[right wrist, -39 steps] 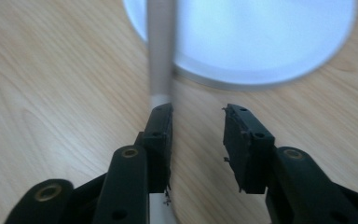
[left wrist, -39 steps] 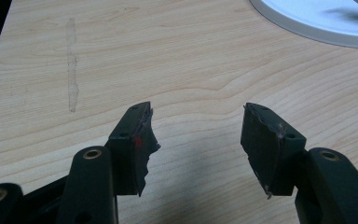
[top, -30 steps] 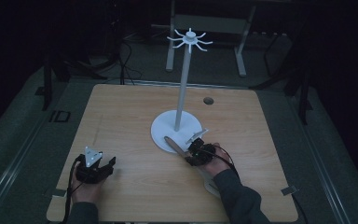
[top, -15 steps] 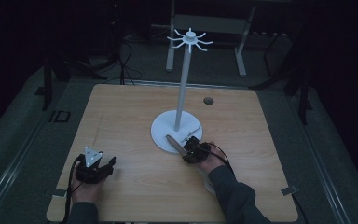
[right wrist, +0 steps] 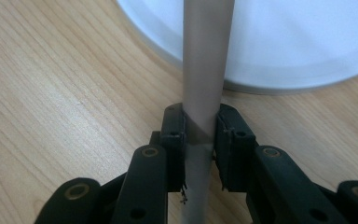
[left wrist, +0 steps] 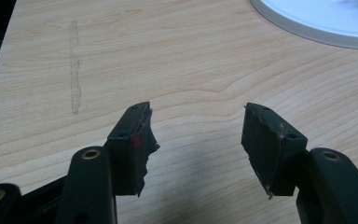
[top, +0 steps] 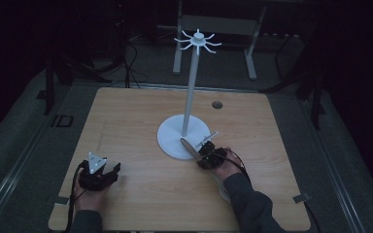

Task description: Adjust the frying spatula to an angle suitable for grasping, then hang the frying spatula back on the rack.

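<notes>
Two grippers: the right gripper clamps a grey utensil handle, probably for hanging on the white stand; the left gripper waits, jaws wide and empty.

Dim room, lit tabletop

High view dark and murky; gripper views brighter, soft shadows, handle blurred close up.

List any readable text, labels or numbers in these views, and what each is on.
"ID": pale marking on the dark floor left of the table; reads roughly so, dim and small.
No text on the white stand, the grey handle or either gripper's fingers.
</notes>
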The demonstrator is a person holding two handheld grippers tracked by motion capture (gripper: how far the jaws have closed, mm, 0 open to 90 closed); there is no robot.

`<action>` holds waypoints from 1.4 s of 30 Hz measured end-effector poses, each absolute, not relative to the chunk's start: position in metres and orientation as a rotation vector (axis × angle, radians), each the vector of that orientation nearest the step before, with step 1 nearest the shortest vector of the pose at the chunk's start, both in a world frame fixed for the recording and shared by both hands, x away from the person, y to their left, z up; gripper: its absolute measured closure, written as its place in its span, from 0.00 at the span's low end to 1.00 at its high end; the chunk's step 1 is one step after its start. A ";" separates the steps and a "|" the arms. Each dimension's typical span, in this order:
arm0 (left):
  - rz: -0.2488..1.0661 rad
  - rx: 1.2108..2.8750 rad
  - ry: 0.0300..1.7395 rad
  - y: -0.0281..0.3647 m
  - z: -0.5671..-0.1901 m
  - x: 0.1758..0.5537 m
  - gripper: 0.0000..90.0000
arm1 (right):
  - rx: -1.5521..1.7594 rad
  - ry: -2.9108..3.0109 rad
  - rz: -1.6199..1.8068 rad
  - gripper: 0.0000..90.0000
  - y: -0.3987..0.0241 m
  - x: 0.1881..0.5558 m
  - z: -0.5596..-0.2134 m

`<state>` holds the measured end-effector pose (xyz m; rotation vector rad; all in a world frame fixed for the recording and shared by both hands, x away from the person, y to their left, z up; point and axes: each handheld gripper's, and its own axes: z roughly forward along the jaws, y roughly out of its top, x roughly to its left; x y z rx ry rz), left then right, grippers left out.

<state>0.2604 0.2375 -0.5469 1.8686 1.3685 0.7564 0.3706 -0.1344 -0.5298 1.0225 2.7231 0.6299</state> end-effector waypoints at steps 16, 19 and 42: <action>0.760 1.864 1.370 0.237 -0.547 0.261 0.48 | 1.014 2.639 0.729 0.83 -0.150 0.362 -0.512; 0.759 1.861 1.371 0.238 -0.547 0.261 0.48 | 1.020 2.629 0.735 0.83 -0.151 0.361 -0.510; 0.763 1.861 1.372 0.237 -0.547 0.261 0.48 | 1.054 2.568 0.837 0.83 -0.165 0.359 -0.497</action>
